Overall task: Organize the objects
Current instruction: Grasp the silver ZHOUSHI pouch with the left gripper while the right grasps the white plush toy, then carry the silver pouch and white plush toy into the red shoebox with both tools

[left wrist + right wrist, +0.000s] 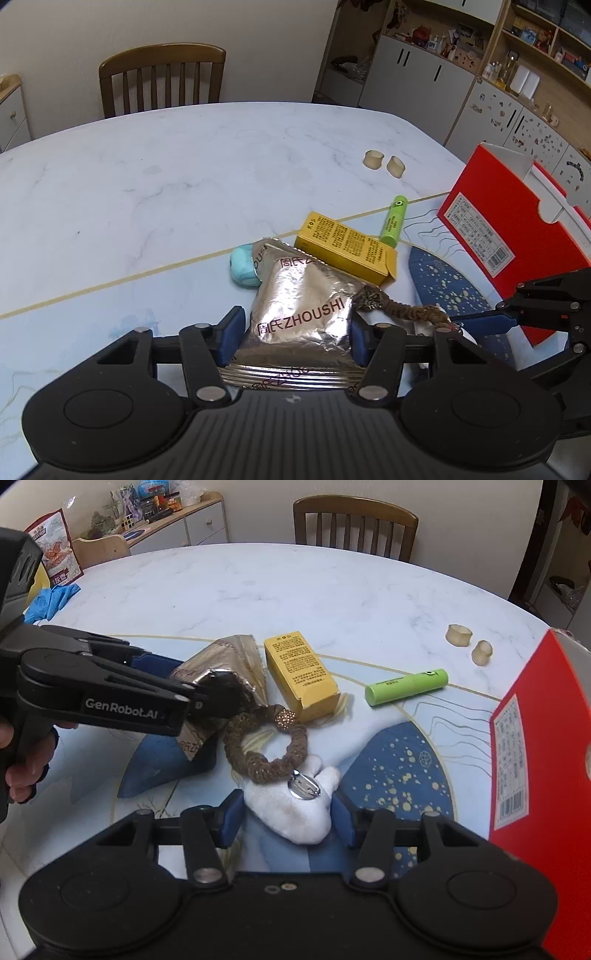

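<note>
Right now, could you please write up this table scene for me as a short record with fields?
surface: white marble-look table with a blue patterned mat
left gripper: pads pressing the crinkled silver foil packet
right gripper: jaws either side of the white plush toy; contact unclear
hair tie: brown beaded scrunchie lying partly on the plush toy
yellow cardboard box: lying flat beside the packet
green cylindrical tube: lying between the yellow box and the red box
red cardboard box: at the right edge
two beige stubby cylinders: apart, further back

A crinkled silver foil pouch (295, 314) lay beside a yellow carton (347, 245), green tube (394, 220), brown scrunchie (264, 744) and white plush brooch (295, 808).
</note>
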Motion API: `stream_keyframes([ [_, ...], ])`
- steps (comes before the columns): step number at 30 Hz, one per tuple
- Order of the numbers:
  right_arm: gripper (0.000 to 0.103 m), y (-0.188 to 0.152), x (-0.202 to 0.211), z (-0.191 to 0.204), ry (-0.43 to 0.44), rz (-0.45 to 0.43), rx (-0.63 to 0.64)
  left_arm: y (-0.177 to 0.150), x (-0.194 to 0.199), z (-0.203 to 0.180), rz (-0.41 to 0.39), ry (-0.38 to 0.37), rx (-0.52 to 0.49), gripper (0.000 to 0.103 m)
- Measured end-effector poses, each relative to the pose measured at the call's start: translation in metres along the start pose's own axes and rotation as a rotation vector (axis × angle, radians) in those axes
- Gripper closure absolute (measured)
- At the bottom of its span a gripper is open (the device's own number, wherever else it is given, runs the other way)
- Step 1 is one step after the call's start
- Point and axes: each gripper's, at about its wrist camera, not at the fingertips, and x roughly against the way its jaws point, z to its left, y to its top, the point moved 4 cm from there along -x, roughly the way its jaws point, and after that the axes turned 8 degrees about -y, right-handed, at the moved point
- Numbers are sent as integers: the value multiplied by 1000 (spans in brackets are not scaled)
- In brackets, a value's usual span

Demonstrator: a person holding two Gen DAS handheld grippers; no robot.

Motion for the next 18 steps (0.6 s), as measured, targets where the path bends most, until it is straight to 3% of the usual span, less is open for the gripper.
stream_keyframes([
  [18, 55, -13, 69, -22, 20, -82, -59, -10, 64, -52, -54, 18, 33, 48],
])
